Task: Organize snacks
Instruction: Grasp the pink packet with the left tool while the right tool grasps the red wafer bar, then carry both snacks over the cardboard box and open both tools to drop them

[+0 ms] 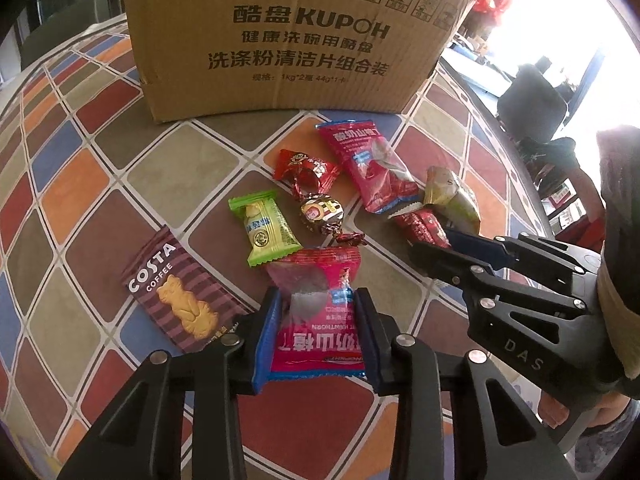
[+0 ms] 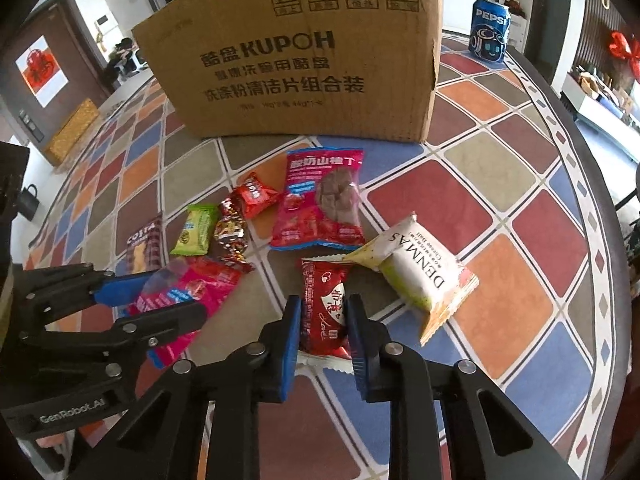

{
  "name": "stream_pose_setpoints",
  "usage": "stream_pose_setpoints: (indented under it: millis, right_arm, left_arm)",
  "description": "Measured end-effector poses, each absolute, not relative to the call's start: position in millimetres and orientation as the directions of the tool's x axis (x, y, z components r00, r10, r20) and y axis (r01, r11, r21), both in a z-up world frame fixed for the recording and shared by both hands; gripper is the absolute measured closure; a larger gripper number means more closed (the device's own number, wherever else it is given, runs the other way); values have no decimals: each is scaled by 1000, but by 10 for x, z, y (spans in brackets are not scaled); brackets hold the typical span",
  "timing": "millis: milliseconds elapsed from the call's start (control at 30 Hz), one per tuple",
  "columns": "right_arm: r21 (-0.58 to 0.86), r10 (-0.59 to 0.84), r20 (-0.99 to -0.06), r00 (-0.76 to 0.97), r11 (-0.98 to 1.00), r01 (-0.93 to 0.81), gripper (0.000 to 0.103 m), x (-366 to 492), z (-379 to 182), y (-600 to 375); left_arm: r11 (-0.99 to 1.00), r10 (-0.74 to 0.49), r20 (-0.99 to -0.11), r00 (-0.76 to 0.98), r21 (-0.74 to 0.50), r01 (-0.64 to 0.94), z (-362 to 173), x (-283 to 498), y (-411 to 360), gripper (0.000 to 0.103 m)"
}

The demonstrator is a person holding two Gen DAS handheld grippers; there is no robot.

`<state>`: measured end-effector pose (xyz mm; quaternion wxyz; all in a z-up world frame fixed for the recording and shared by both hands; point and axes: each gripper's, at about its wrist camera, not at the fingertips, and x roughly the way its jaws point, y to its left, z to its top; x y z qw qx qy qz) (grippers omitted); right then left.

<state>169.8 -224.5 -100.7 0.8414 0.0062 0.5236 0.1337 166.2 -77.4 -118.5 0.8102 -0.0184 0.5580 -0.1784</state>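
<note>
Snacks lie on the chequered tablecloth in front of a cardboard box [image 1: 288, 36], which also shows in the right wrist view [image 2: 304, 64]. My left gripper [image 1: 316, 312] is shut on a pink hawthorn packet [image 1: 316, 320], seen from the right wrist too [image 2: 188, 292]. My right gripper [image 2: 322, 312] is shut on a small red packet [image 2: 324, 308]; in the left wrist view it [image 1: 430, 250] grips that packet [image 1: 420, 226]. Nearby lie a larger pink hawthorn bag [image 2: 320, 200], a white Denmas packet [image 2: 420, 272], a green candy [image 1: 264, 232], a Costa biscuit pack [image 1: 176, 296] and red and foil-wrapped candies [image 1: 308, 168].
A Pepsi can [image 2: 490, 30] stands on the table to the right behind the box. The round table's edge [image 2: 580, 168] curves along the right. Chairs and room furniture lie beyond it.
</note>
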Motion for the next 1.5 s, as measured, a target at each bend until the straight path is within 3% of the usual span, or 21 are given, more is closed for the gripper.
stream_pose_setpoints:
  millis: [533, 1500]
  right_arm:
    - [181, 259, -839, 479, 962, -203, 79, 1564, -719, -2199]
    - [171, 292, -656, 696, 956, -240, 79, 1831, 355, -2064]
  left_arm:
    - [935, -327, -854, 404, -229, 271, -871, 1602, -661, 70]
    - [947, -315, -659, 683, -167, 276, 319, 1912, -424, 70]
